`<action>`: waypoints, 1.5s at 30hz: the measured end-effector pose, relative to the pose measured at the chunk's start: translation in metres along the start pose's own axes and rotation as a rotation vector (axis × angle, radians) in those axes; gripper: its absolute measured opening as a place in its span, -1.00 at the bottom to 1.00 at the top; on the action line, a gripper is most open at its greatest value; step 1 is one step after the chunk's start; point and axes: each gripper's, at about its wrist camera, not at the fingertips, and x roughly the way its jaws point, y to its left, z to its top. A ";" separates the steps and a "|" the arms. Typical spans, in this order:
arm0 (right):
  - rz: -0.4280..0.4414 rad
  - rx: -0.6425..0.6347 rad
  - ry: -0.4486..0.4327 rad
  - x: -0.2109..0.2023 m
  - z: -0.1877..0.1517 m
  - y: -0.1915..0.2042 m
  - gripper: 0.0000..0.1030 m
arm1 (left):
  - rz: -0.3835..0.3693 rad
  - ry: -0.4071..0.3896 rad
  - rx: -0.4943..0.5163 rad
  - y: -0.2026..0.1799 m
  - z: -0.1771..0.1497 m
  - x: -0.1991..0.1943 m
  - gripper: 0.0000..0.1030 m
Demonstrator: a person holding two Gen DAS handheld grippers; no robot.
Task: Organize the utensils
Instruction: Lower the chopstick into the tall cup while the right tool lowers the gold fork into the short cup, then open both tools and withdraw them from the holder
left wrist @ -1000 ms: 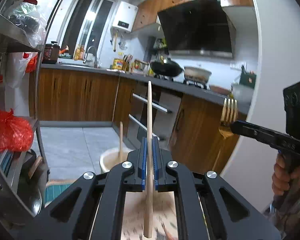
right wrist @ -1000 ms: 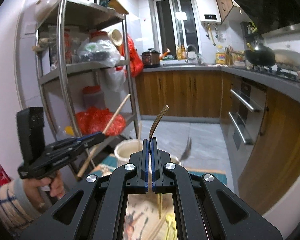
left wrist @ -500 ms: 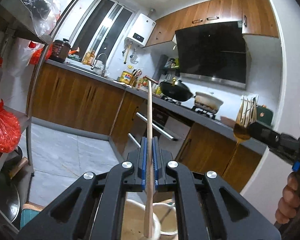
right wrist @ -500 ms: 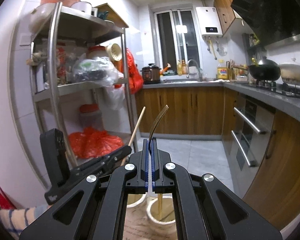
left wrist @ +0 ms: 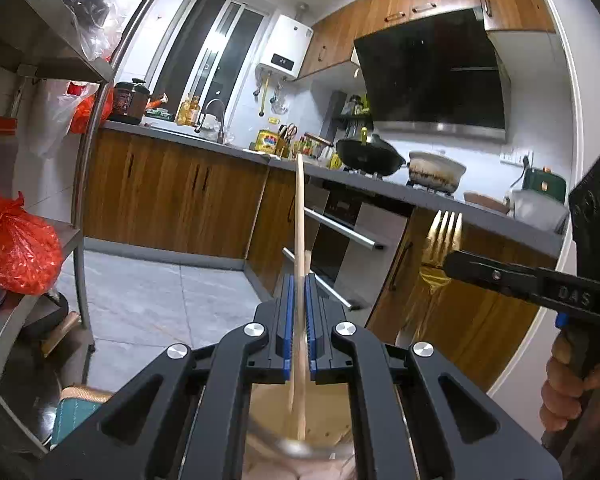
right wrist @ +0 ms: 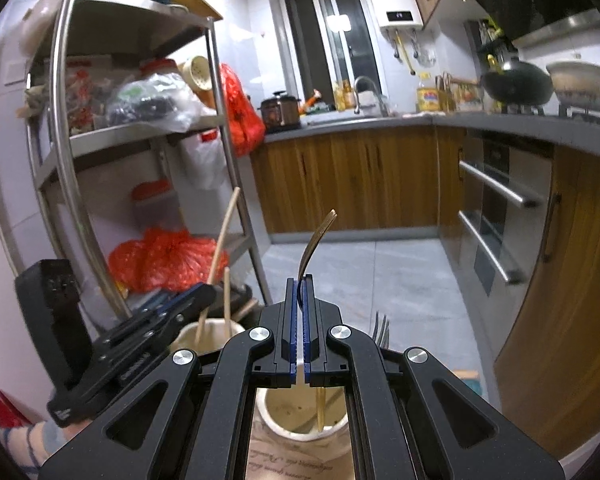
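You hold one utensil in each gripper. The left gripper [left wrist: 299,320] has its fingers closed on a wooden chopstick [left wrist: 299,216], gripped in its lower part, so a long length stands up above the pads and the low end hangs over the mouth of a pale holder [left wrist: 332,432]. The right gripper [right wrist: 299,320] is clamped on a gold fork [right wrist: 314,240] near the neck, tines upward, and its handle already reaches down inside a white cup [right wrist: 284,424]. I judge both things light and stiff. The chopstick is thin and smooth, so it can pivot between the pads; take it nearer the middle if it swings. The metal fork looks slippery and will probably drop straight when released, so lower it before you open. The ceramic cup may be fragile.
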 end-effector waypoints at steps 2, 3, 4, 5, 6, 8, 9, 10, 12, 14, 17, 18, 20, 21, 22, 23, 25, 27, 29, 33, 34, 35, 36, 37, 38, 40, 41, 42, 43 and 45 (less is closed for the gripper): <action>-0.001 0.004 0.011 0.003 -0.004 0.000 -0.94 | 0.017 0.014 0.016 -0.001 -0.004 -0.001 -0.90; -0.002 0.006 0.018 0.006 -0.006 -0.001 -0.94 | 0.031 0.020 0.024 -0.002 -0.005 -0.002 -0.90; -0.002 0.007 0.022 0.008 -0.007 -0.002 -0.94 | 0.037 0.020 0.027 -0.001 -0.006 -0.003 -0.90; -0.002 0.006 0.027 0.010 -0.009 -0.002 -0.94 | 0.044 0.019 0.034 -0.001 -0.006 -0.005 -0.90; 0.000 0.005 0.031 0.012 -0.010 -0.002 -0.94 | 0.054 0.014 0.038 -0.002 -0.005 -0.006 -0.90; 0.015 -0.005 0.027 0.015 -0.010 -0.002 -0.94 | 0.066 0.008 0.047 -0.003 -0.004 -0.007 -0.90; 0.014 -0.008 0.030 0.018 -0.009 -0.002 -0.94 | 0.069 0.010 0.049 -0.002 -0.004 -0.007 -0.90; 0.014 -0.007 0.034 0.021 -0.008 -0.003 -0.94 | 0.072 0.014 0.051 -0.002 -0.003 -0.006 -0.89; 0.017 -0.002 0.042 0.026 -0.007 -0.004 -0.94 | 0.077 0.022 0.049 -0.001 -0.002 -0.005 -0.87; 0.013 0.005 0.048 0.032 -0.005 -0.007 -0.94 | 0.081 0.017 0.043 0.000 0.000 -0.005 -0.85; 0.006 0.007 0.055 0.039 -0.005 -0.010 -0.94 | 0.088 0.016 0.039 0.002 0.000 -0.006 -0.77; 0.002 0.007 0.056 0.040 -0.006 -0.011 -0.94 | 0.088 0.017 0.039 0.002 0.001 -0.006 -0.76; -0.004 0.011 0.049 0.040 -0.007 -0.012 -0.94 | 0.086 0.019 0.038 0.003 0.002 -0.006 -0.76; -0.004 0.013 0.048 0.040 -0.007 -0.013 -0.94 | 0.087 0.018 0.039 0.002 0.001 -0.006 -0.76; -0.007 0.014 0.047 0.040 -0.007 -0.013 -0.94 | 0.086 0.019 0.040 0.002 0.001 -0.006 -0.75; -0.009 0.014 0.046 0.040 -0.007 -0.013 -0.94 | 0.087 0.021 0.039 0.002 0.001 -0.006 -0.74; -0.016 0.011 0.046 0.040 -0.007 -0.013 -0.93 | 0.087 0.027 0.041 0.001 0.001 -0.006 -0.73; -0.024 0.009 0.047 0.041 -0.007 -0.013 -0.92 | 0.088 0.036 0.043 0.001 0.002 -0.006 -0.72; -0.031 0.014 0.055 0.042 -0.008 -0.013 -0.92 | 0.084 0.044 0.043 0.000 0.004 -0.007 -0.70; -0.043 0.027 0.064 0.041 -0.009 -0.013 -0.56 | 0.090 0.057 0.048 -0.001 0.008 -0.012 -0.47; -0.041 0.035 0.060 0.039 -0.010 -0.013 -0.45 | 0.091 0.060 0.049 -0.001 0.009 -0.013 -0.42; -0.042 0.039 0.054 0.036 -0.010 -0.014 -0.41 | 0.096 0.064 0.051 -0.002 0.010 -0.015 -0.39; -0.044 0.043 0.049 0.033 -0.011 -0.014 -0.35 | 0.102 0.068 0.052 -0.002 0.011 -0.017 -0.29; -0.043 0.052 0.041 0.028 -0.012 -0.014 -0.30 | 0.108 0.070 0.052 -0.002 0.011 -0.019 -0.20; -0.040 0.059 0.032 0.022 -0.013 -0.014 -0.27 | 0.111 0.071 0.050 -0.003 0.012 -0.022 -0.17; -0.034 0.068 0.017 0.011 -0.017 -0.014 -0.11 | 0.119 0.073 0.046 -0.003 0.013 -0.028 -0.03; -0.035 0.068 0.009 0.005 -0.019 -0.013 -0.06 | 0.127 0.075 0.042 -0.003 0.013 -0.031 0.03; -0.037 0.068 0.003 0.001 -0.020 -0.013 0.05 | 0.133 0.076 0.038 -0.003 0.013 -0.035 0.14; -0.038 0.068 -0.006 -0.007 -0.021 -0.012 0.15 | 0.137 0.077 0.035 -0.003 0.014 -0.038 0.21; -0.034 0.075 -0.023 -0.021 -0.025 -0.012 0.35 | 0.143 0.077 0.031 -0.005 0.016 -0.047 0.33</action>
